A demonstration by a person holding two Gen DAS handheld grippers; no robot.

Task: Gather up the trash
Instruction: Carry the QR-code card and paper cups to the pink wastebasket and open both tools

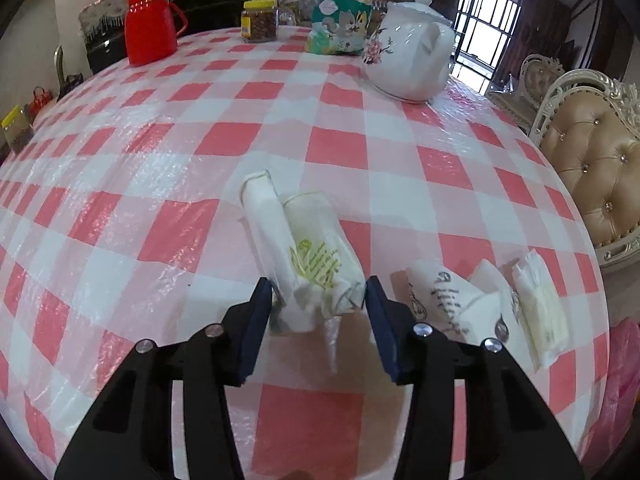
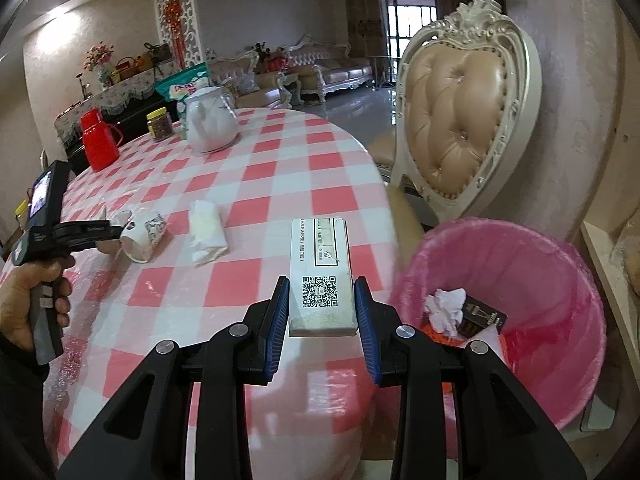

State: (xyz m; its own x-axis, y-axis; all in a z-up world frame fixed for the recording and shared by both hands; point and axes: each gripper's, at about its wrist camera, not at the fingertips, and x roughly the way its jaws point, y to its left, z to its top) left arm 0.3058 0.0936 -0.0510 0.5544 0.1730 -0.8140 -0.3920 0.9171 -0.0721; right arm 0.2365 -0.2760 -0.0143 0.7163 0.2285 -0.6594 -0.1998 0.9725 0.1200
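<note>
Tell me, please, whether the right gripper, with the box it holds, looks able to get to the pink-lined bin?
Probably yes: the right gripper grips the box, and the bin stands open just beside the table edge, nothing between them.

Flat white packet (image 2: pixel 322 276), QR code printed on top, sits level between the right claw's pads, above the tabletop edge. Two crushed paper cups: one with yellow print (image 1: pixel 316 260), lying on its side; one with dark print (image 1: pixel 444 296) beside it. Folded white tissue (image 2: pixel 206 232) lies flat nearby. Pink-lined bin (image 2: pixel 520 280) holds crumpled paper.
</note>
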